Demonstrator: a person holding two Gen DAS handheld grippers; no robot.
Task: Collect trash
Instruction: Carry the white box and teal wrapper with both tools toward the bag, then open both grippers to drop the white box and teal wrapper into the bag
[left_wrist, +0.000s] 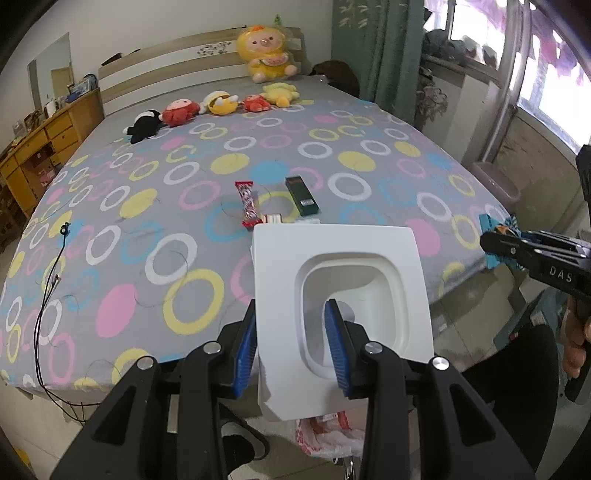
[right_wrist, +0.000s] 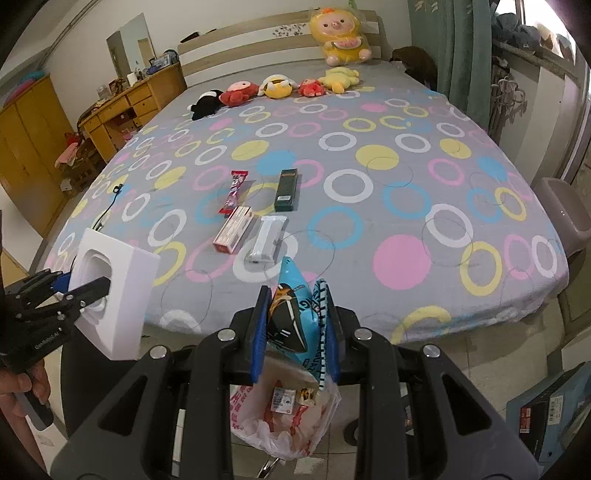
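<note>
White moulded plastic, a square tray insert (left_wrist: 343, 295) with a sunken well, sits clamped in your left gripper (left_wrist: 291, 350), one of the fingers (left_wrist: 338, 347) inside the well and the other outside the wall. Your right gripper (right_wrist: 295, 332) holds a blue crinkled snack packet (right_wrist: 291, 317) pinched between narrow fingers. Both pieces hang off the near edge of the circle-patterned bed (right_wrist: 369, 166), above the thin red-printed plastic bag (right_wrist: 284, 417) open on the floor. Judging by this, the drop comes next: bring each piece squarely over the bag's mouth before you let go, the bulky tray first or well to one side, so it doesn't fold the rim shut. Four wrappers and boxes wait on the bed, far from the bag.
</note>
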